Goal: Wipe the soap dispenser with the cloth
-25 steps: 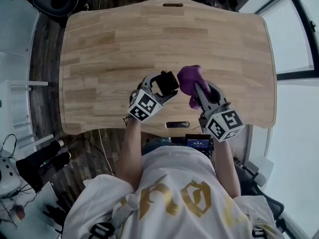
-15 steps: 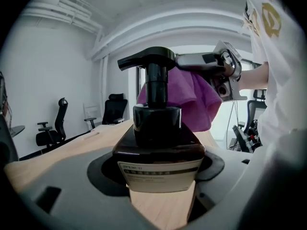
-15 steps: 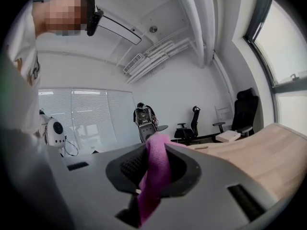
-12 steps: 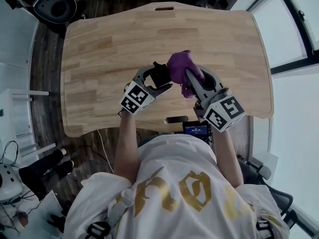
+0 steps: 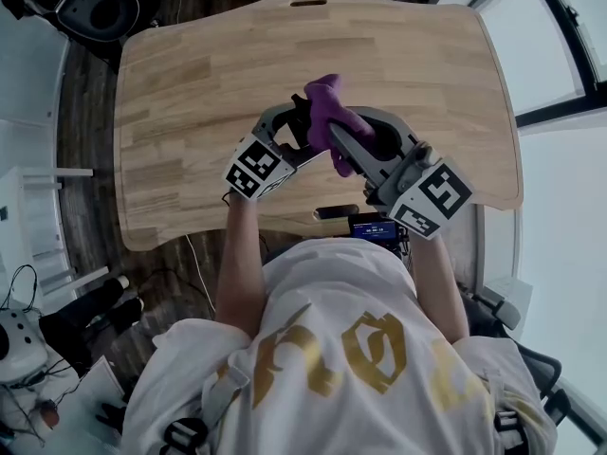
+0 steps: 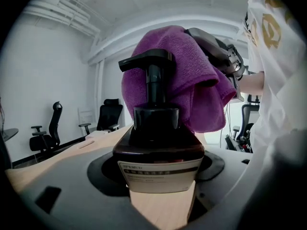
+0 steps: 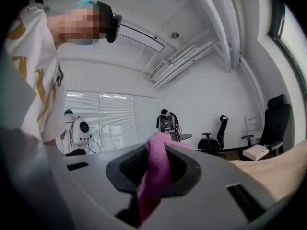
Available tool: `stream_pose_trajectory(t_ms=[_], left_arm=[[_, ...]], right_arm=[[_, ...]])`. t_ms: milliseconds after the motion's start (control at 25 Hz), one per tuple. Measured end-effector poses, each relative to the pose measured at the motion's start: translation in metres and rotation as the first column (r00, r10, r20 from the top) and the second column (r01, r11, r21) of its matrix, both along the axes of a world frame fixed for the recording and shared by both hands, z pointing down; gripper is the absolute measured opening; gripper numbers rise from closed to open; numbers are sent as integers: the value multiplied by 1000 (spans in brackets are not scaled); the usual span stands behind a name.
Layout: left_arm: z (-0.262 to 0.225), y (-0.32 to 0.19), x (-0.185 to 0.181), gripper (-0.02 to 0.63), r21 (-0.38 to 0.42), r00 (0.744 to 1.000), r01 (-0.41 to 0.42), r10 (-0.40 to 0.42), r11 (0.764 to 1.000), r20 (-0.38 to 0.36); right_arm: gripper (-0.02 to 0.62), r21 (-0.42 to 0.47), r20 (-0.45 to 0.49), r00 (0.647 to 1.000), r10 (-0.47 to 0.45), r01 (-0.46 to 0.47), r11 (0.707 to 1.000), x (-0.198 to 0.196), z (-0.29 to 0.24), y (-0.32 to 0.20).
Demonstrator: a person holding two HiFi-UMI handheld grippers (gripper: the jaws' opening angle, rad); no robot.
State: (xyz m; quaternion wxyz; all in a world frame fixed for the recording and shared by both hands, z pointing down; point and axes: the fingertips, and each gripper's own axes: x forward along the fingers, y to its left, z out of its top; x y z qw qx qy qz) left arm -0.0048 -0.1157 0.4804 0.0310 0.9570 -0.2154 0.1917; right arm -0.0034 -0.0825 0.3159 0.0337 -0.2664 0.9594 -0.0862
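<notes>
The soap dispenser (image 6: pixel 158 143) is a dark brown bottle with a black pump and a pale label. My left gripper (image 6: pixel 159 174) is shut on its body and holds it up above the wooden table (image 5: pixel 190 83). The purple cloth (image 6: pixel 192 80) drapes against the far side of the pump head and neck. My right gripper (image 7: pixel 153 176) is shut on a fold of that cloth (image 7: pixel 156 171). In the head view the two grippers meet over the table's middle, the left gripper (image 5: pixel 294 129) beside the right gripper (image 5: pixel 332 136), with the cloth (image 5: pixel 325 107) bunched between them.
A small dark device with a lit screen (image 5: pixel 375 227) sits at the table's near edge. A black office chair (image 5: pixel 95 3) stands past the far left corner. Windows run along the right side. The person's torso fills the lower part of the head view.
Both grippers have moved away from the body toward the table's middle and drawn closer together. The cloth now lies against the pump head.
</notes>
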Motion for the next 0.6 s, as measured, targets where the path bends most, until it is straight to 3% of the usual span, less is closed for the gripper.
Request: stream_pose_trajectory(t_ms=[120,320,600], left_arm=[[-3,8,11,356,8,999,-37,37,999,4],[-11,18,29,356,8,996,-90,90,996,-13],[-8,25,36,356,-1,993,-115,115,993,-27]], right_arm=[[51,12,-25,1000,-15,15,1000,-5,2,2],[51,30,-91,995,36,-33,999,-1,9,-10],[51,19,-96,991,96,-95,995,11,9,-26]])
